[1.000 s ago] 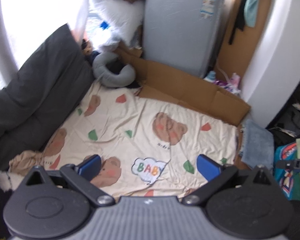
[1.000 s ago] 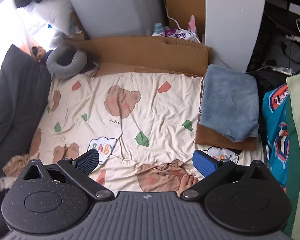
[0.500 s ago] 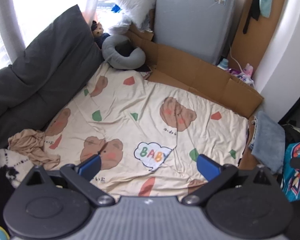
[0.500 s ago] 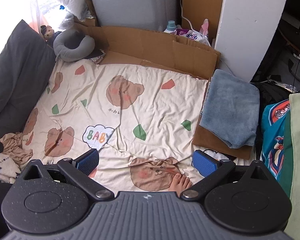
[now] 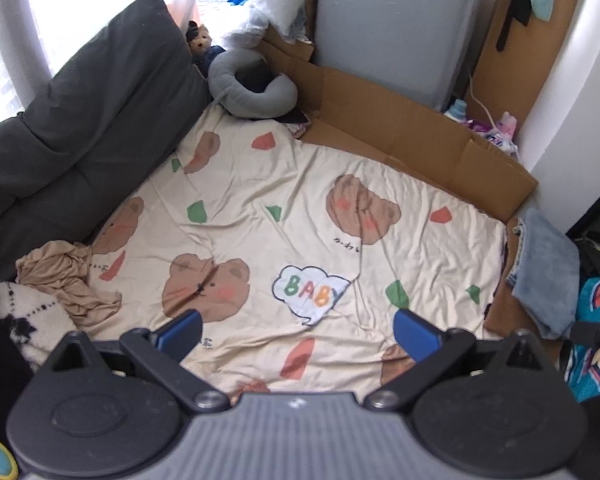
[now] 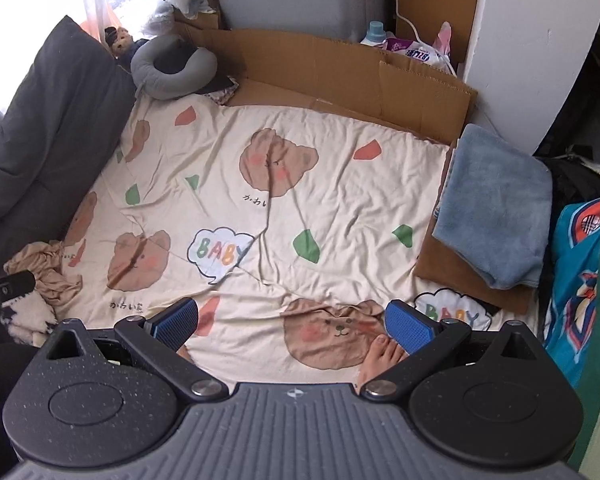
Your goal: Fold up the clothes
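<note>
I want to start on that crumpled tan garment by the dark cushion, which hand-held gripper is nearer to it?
Left. The tan garment lies just ahead-left of the left hand-held gripper. From the right hand-held gripper it sits far off at the left edge, beyond the left one.

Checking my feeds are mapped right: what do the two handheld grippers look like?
Both match: left gripper and right gripper each have a grey ribbed body, two round black housings, black linkage arms with silver pivot bolts, and blue textured pads. No cables or sleeves are visible.
</note>
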`<action>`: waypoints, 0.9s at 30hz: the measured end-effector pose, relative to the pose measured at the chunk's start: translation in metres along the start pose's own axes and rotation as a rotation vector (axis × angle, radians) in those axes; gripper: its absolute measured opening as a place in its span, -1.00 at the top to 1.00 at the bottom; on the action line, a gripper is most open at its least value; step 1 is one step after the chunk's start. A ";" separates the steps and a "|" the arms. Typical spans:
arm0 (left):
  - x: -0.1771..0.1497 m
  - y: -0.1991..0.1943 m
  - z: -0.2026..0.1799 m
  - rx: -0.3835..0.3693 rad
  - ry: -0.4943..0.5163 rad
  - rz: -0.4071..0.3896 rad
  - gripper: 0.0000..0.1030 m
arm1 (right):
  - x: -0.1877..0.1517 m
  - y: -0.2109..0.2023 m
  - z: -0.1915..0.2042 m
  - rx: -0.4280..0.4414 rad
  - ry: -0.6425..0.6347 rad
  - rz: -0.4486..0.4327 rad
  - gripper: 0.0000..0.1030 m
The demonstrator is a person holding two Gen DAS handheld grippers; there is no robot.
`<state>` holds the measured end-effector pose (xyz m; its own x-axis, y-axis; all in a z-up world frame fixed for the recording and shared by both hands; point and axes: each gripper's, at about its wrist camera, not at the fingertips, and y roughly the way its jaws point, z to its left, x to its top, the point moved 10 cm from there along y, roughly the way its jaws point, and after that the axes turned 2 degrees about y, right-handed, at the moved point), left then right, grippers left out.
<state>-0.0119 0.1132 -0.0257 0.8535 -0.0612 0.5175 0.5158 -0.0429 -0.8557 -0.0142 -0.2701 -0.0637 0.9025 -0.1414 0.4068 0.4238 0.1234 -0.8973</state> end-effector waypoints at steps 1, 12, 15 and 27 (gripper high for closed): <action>0.000 0.000 0.001 0.010 0.001 0.002 -0.99 | 0.000 0.001 0.000 0.002 0.001 0.006 -0.99; 0.001 -0.001 -0.002 0.048 0.027 -0.006 -0.99 | 0.001 0.000 0.001 -0.025 -0.029 0.005 -0.99; 0.001 0.001 -0.002 0.043 0.028 -0.001 -0.99 | 0.001 -0.001 0.000 -0.026 -0.025 0.001 -0.99; -0.002 0.003 -0.007 -0.002 0.040 0.014 -0.90 | 0.002 -0.001 -0.002 -0.027 -0.020 -0.002 -0.99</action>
<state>-0.0121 0.1064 -0.0294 0.8568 -0.1020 0.5055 0.5038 -0.0441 -0.8627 -0.0134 -0.2729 -0.0626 0.9032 -0.1223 0.4115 0.4234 0.0966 -0.9008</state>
